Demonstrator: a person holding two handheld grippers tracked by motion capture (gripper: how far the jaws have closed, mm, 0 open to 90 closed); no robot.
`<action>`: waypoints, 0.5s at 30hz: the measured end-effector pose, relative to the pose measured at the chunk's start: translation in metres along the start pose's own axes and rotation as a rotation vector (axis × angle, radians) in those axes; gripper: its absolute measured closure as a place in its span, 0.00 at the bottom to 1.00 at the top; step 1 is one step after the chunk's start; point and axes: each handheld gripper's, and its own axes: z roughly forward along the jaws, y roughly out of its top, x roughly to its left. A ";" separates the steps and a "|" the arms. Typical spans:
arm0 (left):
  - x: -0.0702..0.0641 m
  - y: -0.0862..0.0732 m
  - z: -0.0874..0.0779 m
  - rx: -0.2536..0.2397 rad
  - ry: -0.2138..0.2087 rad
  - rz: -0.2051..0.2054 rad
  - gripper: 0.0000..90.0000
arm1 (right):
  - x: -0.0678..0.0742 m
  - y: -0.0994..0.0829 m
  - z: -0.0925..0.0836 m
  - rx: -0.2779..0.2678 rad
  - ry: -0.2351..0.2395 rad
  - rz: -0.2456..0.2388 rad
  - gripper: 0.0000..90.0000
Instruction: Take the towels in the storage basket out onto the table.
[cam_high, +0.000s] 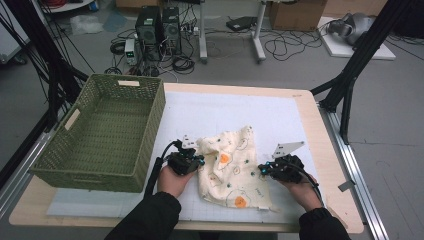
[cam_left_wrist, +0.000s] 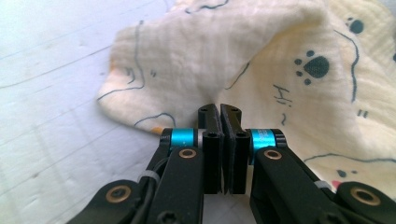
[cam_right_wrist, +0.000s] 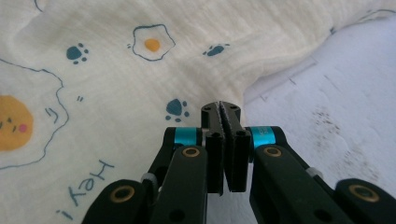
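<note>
Cloth (cam_high: 231, 167), cream muslin with fried-egg and paw-print pattern, lay crumpled on the white gridded mat (cam_high: 210, 115) near the table's front edge, between my two hands. My left gripper (cam_high: 192, 161) sat at its left edge, my right gripper (cam_high: 265, 169) at its right edge. In the left gripper view the jaws were pressed together with the cloth's raised fold (cam_left_wrist: 210, 56) right behind the tips; looked like nothing was pinched between them, but the tips partly hid the hem, so not certain. In the right gripper view my jaws were likewise closed flat against each other, tips over the cloth edge (cam_right_wrist: 275, 74) where it met the mat, no fabric seen between them. Green woven basket (cam_high: 107, 132) stood on the table to the left, well apart from the cloth, touching neither gripper.
</note>
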 end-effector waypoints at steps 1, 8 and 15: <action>0.002 -0.001 -0.002 -0.003 0.002 -0.002 0.97 | 0.000 -0.001 -0.002 -0.002 -0.004 0.000 0.99; 0.010 -0.015 -0.015 -0.011 0.001 -0.036 0.96 | -0.002 -0.013 -0.010 0.006 -0.007 0.032 0.99; 0.010 -0.017 -0.012 0.001 -0.016 -0.043 0.83 | -0.004 -0.008 -0.006 -0.023 -0.025 0.052 0.81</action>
